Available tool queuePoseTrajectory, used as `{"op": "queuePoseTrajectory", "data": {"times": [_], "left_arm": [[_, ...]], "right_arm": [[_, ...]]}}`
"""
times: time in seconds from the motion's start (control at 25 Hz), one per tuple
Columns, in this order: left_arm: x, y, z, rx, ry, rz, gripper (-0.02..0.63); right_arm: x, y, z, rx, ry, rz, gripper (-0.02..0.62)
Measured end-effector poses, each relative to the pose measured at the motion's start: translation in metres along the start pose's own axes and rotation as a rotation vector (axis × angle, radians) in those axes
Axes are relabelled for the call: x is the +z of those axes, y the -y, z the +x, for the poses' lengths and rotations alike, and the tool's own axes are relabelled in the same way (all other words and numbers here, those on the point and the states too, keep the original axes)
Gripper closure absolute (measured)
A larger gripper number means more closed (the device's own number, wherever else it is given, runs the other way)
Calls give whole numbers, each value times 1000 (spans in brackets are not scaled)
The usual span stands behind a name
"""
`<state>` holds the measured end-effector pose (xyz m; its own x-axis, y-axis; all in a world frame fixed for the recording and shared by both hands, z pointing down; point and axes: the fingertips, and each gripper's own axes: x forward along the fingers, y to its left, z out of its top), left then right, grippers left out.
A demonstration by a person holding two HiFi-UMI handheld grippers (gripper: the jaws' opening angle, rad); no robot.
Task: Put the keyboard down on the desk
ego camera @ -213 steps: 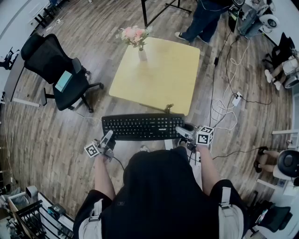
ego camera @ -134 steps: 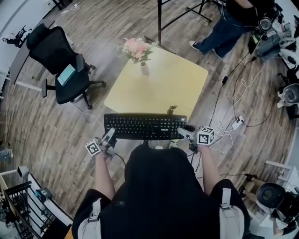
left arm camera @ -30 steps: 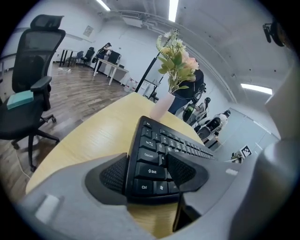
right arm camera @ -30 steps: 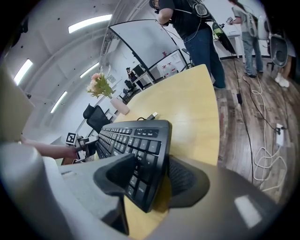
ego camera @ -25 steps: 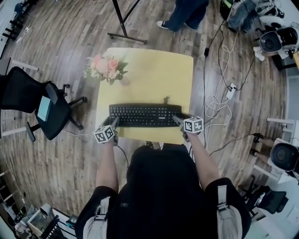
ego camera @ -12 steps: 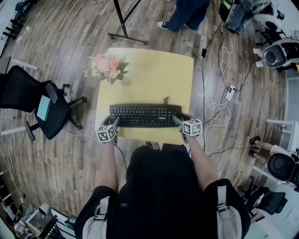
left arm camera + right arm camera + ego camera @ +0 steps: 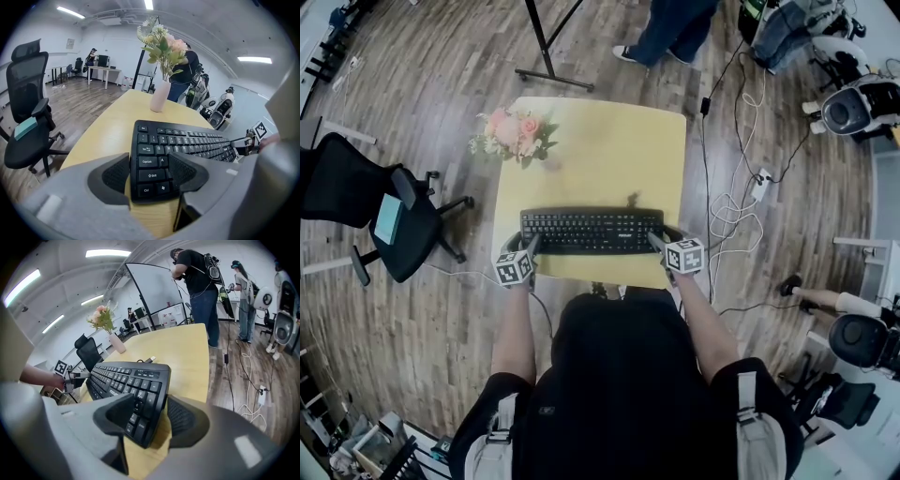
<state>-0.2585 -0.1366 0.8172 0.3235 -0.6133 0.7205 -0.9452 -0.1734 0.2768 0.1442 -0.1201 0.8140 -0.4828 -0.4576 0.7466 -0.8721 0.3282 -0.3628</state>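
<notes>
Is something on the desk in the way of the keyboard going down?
Nothing visible. The keyboard, held at its ends by the left gripper and right gripper, is over bare desk. The flowers stand at the far corner, apart from it.

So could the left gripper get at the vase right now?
Probably not yet. The left gripper is shut on the keyboard's left end, so it is busy. Otherwise the way looks free: only bare desk lies between it and the vase, on that same side.
</notes>
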Motion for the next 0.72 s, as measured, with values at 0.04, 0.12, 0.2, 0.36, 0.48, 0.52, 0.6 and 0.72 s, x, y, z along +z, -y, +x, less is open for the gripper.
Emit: {"op": "queuePoseTrajectory", "data": {"times": [0.04,0.12,0.2,0.36,0.48,0.52,0.6,0.72], "left_arm": [[0,0,-1,1,0,-2,339],[-1,1,-5,4,4,-8,339],[0,0,-9,8,9,-12,339],[2,4,-14,0,22,-5,339],[5,8,-24,-14,49,-2,339],[7,10,-28,-20,60,2,341],[9,16,-35,-30,77,16,345],[11,28,-46,-56,96,48,372]], "right_arm": [[0,0,-2,-1,1,-2,370],[-1,-2,-7,-1,6,-2,370],[0,-4,-10,-1,18,2,370],[2,-7,-18,2,36,-4,370],[3,-13,-22,13,57,-11,373],[5,-16,-24,16,69,-11,380],[7,-21,-29,22,93,-11,395],[7,-34,-35,48,121,-19,466]]}}
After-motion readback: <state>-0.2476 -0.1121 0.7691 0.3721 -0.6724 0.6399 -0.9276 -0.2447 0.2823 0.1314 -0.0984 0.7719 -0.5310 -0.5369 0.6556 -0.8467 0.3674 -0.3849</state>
